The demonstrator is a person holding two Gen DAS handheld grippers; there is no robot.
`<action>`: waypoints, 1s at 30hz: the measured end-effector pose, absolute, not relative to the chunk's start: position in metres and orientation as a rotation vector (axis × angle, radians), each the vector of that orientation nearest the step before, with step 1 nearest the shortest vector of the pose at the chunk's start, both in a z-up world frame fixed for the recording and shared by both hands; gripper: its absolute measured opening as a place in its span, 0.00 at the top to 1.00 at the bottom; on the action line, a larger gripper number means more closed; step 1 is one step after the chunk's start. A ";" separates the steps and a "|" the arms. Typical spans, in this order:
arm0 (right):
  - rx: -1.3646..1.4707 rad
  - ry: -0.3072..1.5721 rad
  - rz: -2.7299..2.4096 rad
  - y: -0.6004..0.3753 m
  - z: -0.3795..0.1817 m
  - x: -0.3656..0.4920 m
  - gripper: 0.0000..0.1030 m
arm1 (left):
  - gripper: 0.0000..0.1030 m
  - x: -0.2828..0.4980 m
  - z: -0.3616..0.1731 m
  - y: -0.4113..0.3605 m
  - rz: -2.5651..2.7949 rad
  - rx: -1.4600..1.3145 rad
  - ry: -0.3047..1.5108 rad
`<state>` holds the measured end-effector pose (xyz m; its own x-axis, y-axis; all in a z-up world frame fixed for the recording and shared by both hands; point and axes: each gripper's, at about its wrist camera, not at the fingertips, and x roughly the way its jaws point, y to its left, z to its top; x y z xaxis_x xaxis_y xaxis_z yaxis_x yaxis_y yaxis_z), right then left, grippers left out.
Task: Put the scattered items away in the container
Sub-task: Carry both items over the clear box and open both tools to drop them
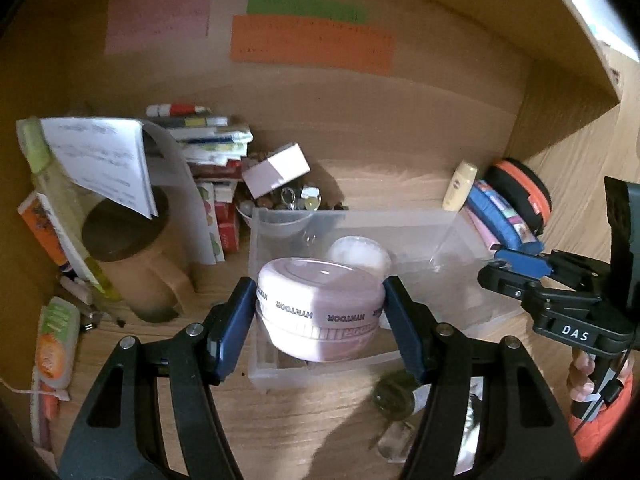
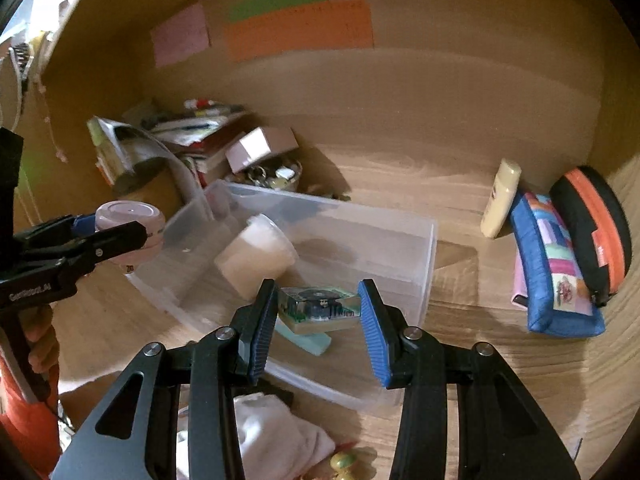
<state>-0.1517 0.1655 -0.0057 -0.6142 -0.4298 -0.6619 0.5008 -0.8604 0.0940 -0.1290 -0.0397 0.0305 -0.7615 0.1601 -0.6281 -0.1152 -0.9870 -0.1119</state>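
Wood-grain desk (image 2: 460,184) runs back to a brown cardboard wall (image 1: 400,92) carrying pink, green and orange paper strips. At the middle of the desk sits a clear plastic container (image 2: 424,256), with a white lidded tub (image 2: 256,256) lying on its side inside.

From the left wrist view, the left gripper (image 1: 320,312) is clenched on a pink round case (image 1: 320,300), its blue pads pressing both sides, held over the container's near edge. From the right wrist view, the right gripper (image 2: 318,320) hangs over the container's near part, its jaws spread apart and gripping nothing; between them, lower down inside the container, lies a small clear electronic gadget (image 2: 316,304) on a mint-green piece.

Far left stand stacked books (image 1: 216,148) and a tan mug (image 1: 132,248). Far right, a cream bottle (image 2: 500,200), a blue pouch (image 2: 556,280) and an orange-black case (image 2: 592,232) lean together.
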 end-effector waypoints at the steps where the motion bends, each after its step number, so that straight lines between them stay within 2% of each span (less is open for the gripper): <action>1: 0.975 0.131 -2.427 0.164 -0.011 -0.156 0.63 | 0.38 -0.133 0.027 -0.039 2.811 -1.024 -0.095; 10: 1.053 0.131 -2.416 0.157 -0.039 -0.176 0.63 | 0.38 -0.156 0.004 -0.032 2.778 -1.103 -0.055; 30: 1.052 0.234 -2.449 0.146 -0.048 -0.175 0.63 | 0.38 -0.162 -0.015 -0.019 2.754 -1.163 0.060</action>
<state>-0.1753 0.1456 -0.0478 -0.6005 -0.3466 -0.7206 0.4766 -0.8788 0.0255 -0.1623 -0.0193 -0.0146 -0.6879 0.1237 -0.7152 -0.1546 -0.9877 -0.0221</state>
